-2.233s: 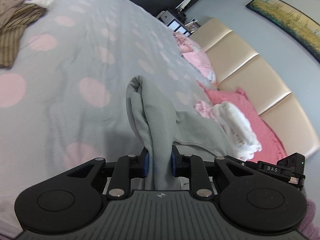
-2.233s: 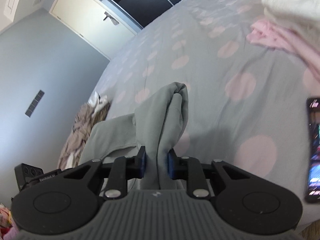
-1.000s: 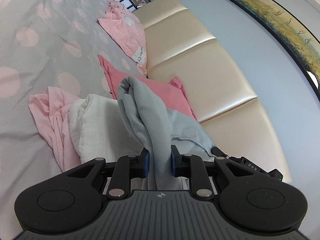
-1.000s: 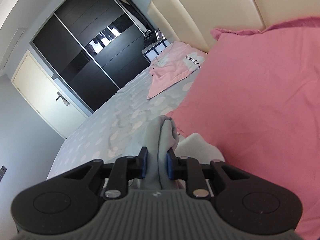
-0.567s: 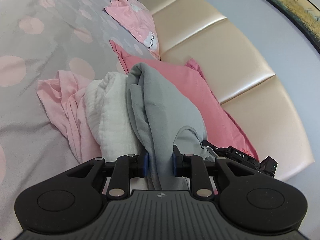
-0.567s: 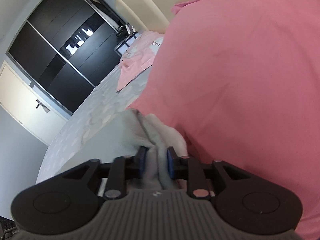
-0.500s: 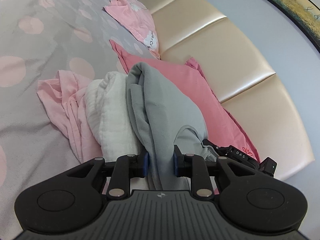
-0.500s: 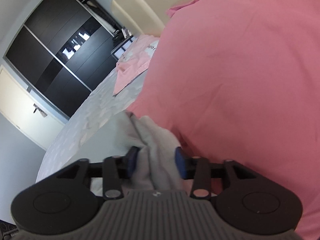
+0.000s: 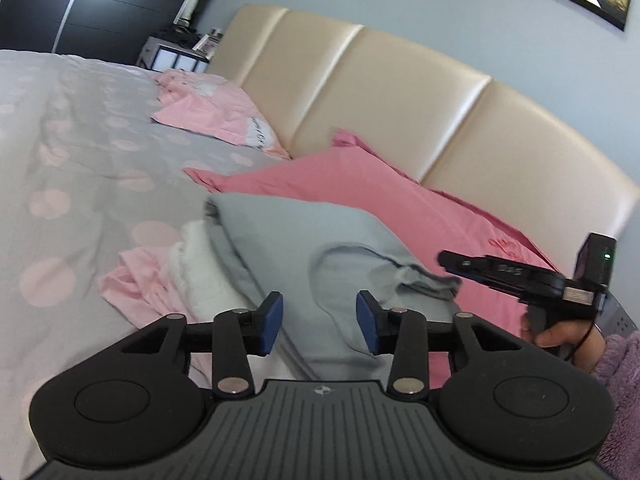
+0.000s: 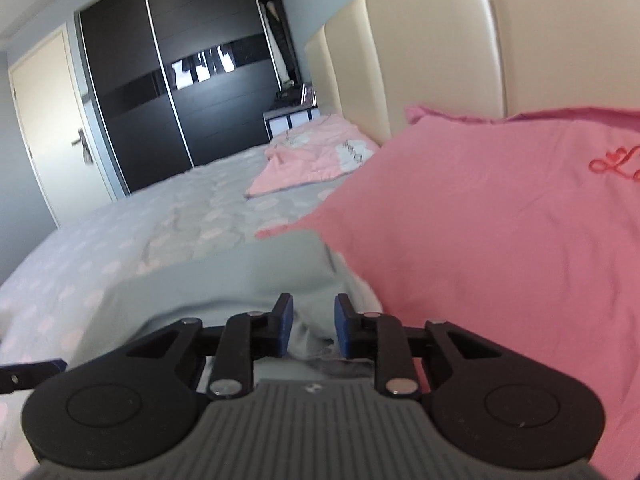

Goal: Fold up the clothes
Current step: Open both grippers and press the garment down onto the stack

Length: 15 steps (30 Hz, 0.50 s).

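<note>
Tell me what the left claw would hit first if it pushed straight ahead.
Probably the folded grey garment lying just ahead of the left claw, then the pink pillow beyond it; depth is unclear.

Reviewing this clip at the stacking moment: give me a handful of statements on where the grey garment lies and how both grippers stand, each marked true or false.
1. The grey garment lies on top of the white folded cloth. True.
2. The left gripper is clamped on the grey garment. False: its jaws have just been opening and its blue pads stand clear of the fabric.
3. The stack sits beside the dark pink pillow near the headboard. True.
4. The right gripper holds the garment up in the air. False: the garment lies on the pile, and the pads stand apart over it.
5. The wardrobe has white doors. False: they are black.
</note>
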Tool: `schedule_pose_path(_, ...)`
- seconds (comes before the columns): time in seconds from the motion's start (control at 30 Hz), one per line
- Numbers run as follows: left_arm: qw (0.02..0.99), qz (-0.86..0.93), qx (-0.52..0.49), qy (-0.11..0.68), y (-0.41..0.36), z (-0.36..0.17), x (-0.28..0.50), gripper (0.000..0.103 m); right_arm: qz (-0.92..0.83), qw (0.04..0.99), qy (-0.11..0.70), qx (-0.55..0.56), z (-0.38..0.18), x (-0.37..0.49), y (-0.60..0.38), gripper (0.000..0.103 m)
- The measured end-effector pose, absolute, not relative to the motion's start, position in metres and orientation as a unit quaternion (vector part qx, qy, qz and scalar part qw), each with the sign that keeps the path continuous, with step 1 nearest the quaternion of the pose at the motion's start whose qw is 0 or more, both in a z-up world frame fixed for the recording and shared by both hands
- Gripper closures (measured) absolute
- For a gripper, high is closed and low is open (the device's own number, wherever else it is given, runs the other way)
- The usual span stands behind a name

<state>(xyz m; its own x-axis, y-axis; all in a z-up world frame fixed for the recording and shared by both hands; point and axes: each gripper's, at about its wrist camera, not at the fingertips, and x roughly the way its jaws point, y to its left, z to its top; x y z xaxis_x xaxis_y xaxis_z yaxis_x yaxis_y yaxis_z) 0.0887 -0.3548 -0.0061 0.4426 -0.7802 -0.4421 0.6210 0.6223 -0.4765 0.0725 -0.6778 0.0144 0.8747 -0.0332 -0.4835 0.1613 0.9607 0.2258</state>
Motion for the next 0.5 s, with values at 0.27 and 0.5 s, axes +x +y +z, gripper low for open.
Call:
schedule_pose_path(0.27, 0.839, -0.406, -0.033, 0.36, -0.383, -0.032, 0.082, 0.076, -0.076, 0.951, 0.266, 0.141, -0.028, 0.073, -0.682, 0.078)
schedule_pose_path(0.5, 0.824, -0.407, -0.055, 0.392, -0.372, -0.047, 0.089, 0.071, -0.077, 0.952, 0.265, 0.133, -0.033, 0.073, -0.681, 0.078)
